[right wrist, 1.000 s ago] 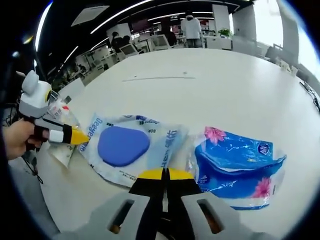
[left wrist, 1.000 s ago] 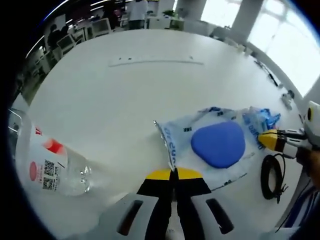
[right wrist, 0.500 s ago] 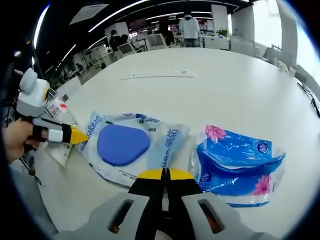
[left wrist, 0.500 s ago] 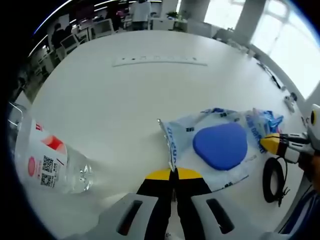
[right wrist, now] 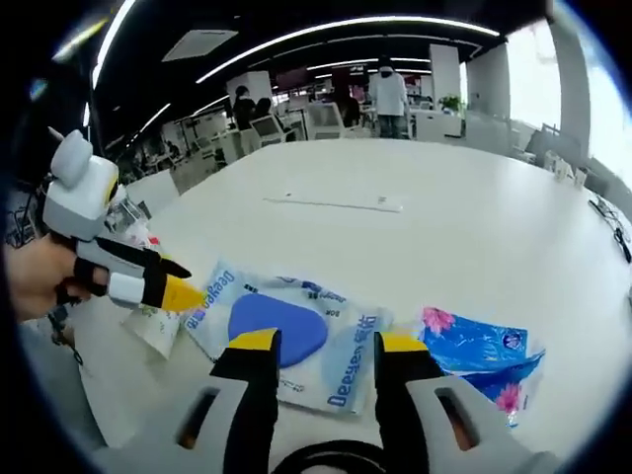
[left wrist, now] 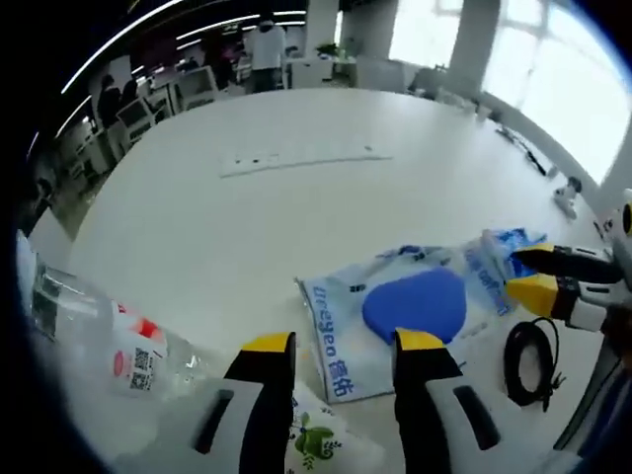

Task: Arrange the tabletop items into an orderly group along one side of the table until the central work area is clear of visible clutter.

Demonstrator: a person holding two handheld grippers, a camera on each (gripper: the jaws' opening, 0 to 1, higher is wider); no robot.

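White counter (left wrist: 257,207), with blue-pad packet (left wrist: 410,306) lying flat at lower centre of left gripper view, just ahead of left tool (left wrist: 339,346), jaws apart, gripping nothing. Clear bottle (left wrist: 109,341) on its side at lower left. Right tool (right wrist: 321,344) likewise parted over packet; blue tissue pack (right wrist: 479,355) at lower right.

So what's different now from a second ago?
Both grippers opened. The left gripper and right gripper were shut on opposite edges of the clear packet with the blue pad; now their jaws stand apart and the packet lies free on the table. The bottle, blue tissue pack and black cable lie as before.
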